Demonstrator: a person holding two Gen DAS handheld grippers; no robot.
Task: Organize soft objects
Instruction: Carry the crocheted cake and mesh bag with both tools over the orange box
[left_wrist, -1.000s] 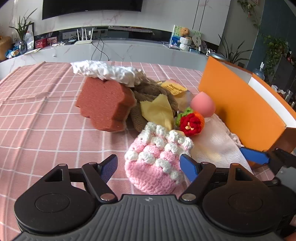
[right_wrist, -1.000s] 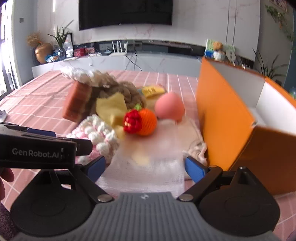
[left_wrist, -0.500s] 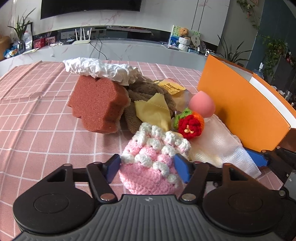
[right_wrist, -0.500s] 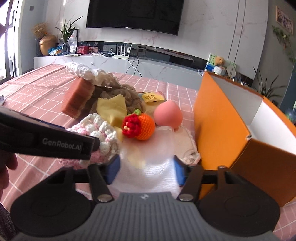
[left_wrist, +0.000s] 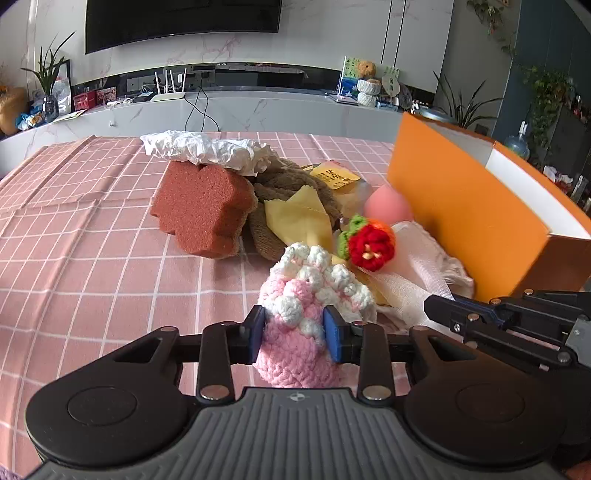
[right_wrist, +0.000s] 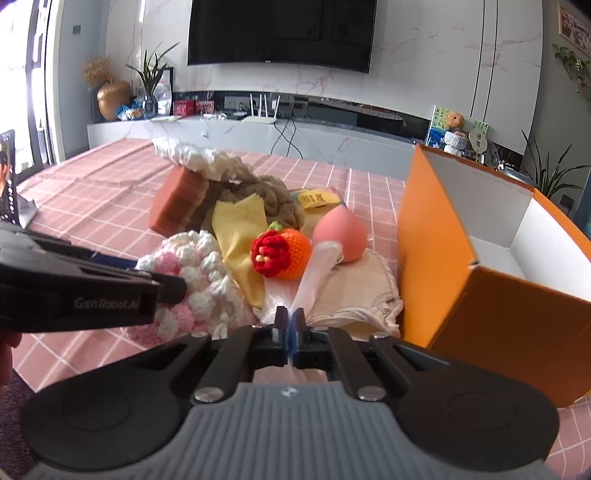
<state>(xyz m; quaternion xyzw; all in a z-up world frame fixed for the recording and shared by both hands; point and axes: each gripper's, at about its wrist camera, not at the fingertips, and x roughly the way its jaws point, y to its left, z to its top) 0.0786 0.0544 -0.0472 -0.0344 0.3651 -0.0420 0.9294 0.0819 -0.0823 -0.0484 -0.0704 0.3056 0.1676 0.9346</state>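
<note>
Both claws just closed: left claw squeezing pink crochet piece, right claw pinching translucent wrap, likely for orange box

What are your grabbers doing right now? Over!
Left hand-held gripper closed on pink crochet pouch. Right hand-held gripper pinching clear plastic sheet. Orange box open, path clear.

Marble wall, dark TV, white counter, potted plants.
</note>
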